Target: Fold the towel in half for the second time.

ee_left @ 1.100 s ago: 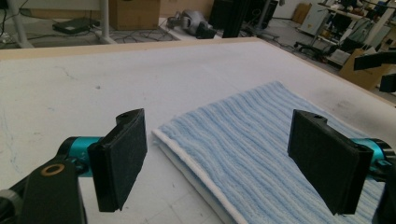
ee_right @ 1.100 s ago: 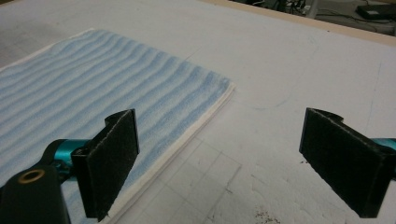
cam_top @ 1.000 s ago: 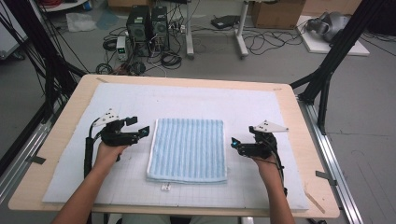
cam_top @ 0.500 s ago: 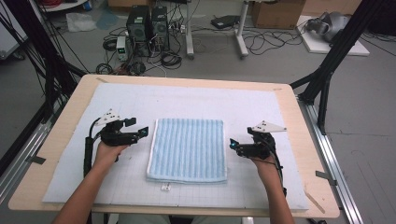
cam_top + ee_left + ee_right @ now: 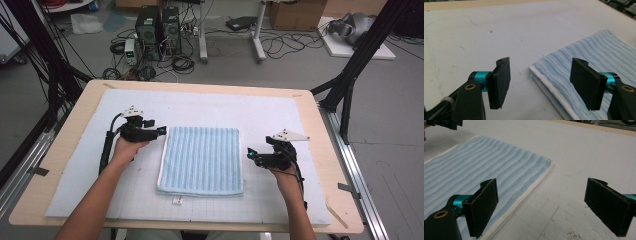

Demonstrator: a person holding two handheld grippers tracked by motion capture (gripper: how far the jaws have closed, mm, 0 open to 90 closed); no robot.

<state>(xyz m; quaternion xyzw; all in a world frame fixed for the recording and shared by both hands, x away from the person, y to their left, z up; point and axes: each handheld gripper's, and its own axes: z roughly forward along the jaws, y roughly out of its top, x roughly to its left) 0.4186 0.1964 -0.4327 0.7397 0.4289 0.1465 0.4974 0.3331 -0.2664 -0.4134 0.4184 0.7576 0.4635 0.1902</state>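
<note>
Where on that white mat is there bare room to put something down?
The widest bare stretch lies between the blue towel's far edge and the white mat's far edge. A narrower strip runs along the near edge, below the towel. It is crowded at the towel's sides, where the left hand-held gripper and right hand-held gripper sit.

Towel (image 5: 481,167) cut off at left edge, right gripper view; small tag (image 5: 177,200) unreadable.
</note>
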